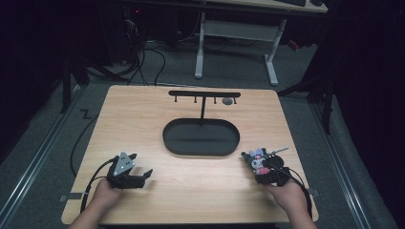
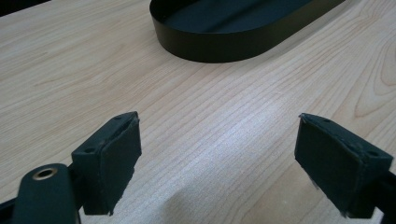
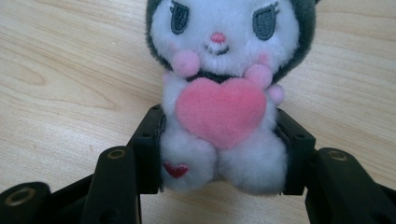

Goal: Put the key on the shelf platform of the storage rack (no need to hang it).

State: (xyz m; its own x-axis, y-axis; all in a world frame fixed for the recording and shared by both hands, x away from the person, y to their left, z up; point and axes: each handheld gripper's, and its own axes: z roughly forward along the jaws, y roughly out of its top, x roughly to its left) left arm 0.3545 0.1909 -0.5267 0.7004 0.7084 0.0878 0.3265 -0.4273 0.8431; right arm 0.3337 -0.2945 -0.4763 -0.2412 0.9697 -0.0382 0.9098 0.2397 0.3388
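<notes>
A small plush toy (image 3: 223, 100) with a white face, dark hood and pink heart sits between the jaws of my right gripper (image 3: 219, 154), which is shut on its lower body. From above, the plush toy (image 1: 258, 159) and right gripper (image 1: 263, 167) lie at the table's front right, with a thin metal chain trailing from the toy to the right. My left gripper (image 1: 138, 168) rests at the front left, open, with bare wood between its pads (image 2: 112, 158). A black oval tray (image 1: 201, 137) lies at the table's centre and reappears as the tray (image 2: 224, 42) ahead of the left jaws.
A black T-shaped hanger stand (image 1: 204, 98) with small hooks rises from the tray's far side, with a grey round item (image 1: 227, 101) hanging near its right end. The wooden table (image 1: 143, 119) has bare wood around the tray. A white desk frame (image 1: 239, 43) stands beyond on the floor.
</notes>
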